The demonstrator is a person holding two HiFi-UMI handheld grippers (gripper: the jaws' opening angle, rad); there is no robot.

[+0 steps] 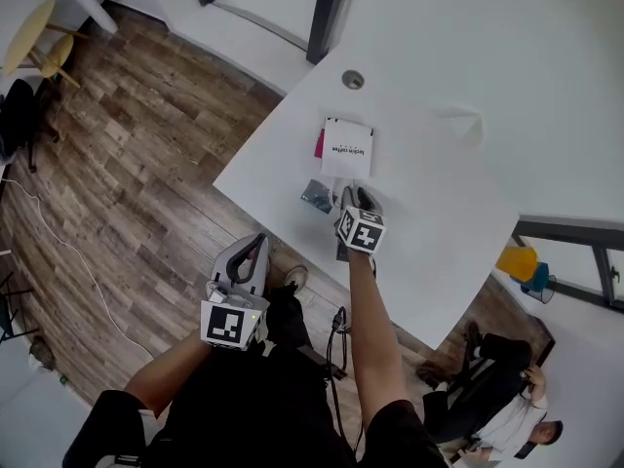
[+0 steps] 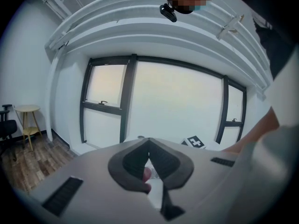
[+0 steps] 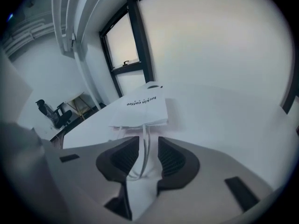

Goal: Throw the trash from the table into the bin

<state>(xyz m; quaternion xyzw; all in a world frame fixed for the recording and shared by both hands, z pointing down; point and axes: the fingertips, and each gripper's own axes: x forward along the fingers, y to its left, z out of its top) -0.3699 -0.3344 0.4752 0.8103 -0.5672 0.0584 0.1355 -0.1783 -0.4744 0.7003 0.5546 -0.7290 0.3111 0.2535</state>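
Note:
A white paper bag (image 1: 347,150) printed "luckin coffee" lies flat on the white table (image 1: 439,193), with a pink item (image 1: 319,144) sticking out from under its left edge. A dark crumpled wrapper (image 1: 317,196) lies just in front of it. My right gripper (image 1: 359,201) is at the bag's near edge. In the right gripper view the bag (image 3: 140,108) lies ahead, and its thin string handle (image 3: 141,160) runs between the open jaws of my right gripper (image 3: 148,143) without being pinched. My left gripper (image 1: 249,252) hangs beside the table's near-left edge over the floor; the left gripper (image 2: 148,143) looks shut and empty.
The table has a round cable grommet (image 1: 353,80) near its far edge. Wooden floor (image 1: 146,183) lies to the left, with yellow stools (image 1: 39,37) and a dark chair (image 1: 19,115) at the far left. A seated person (image 1: 507,408) is at the lower right.

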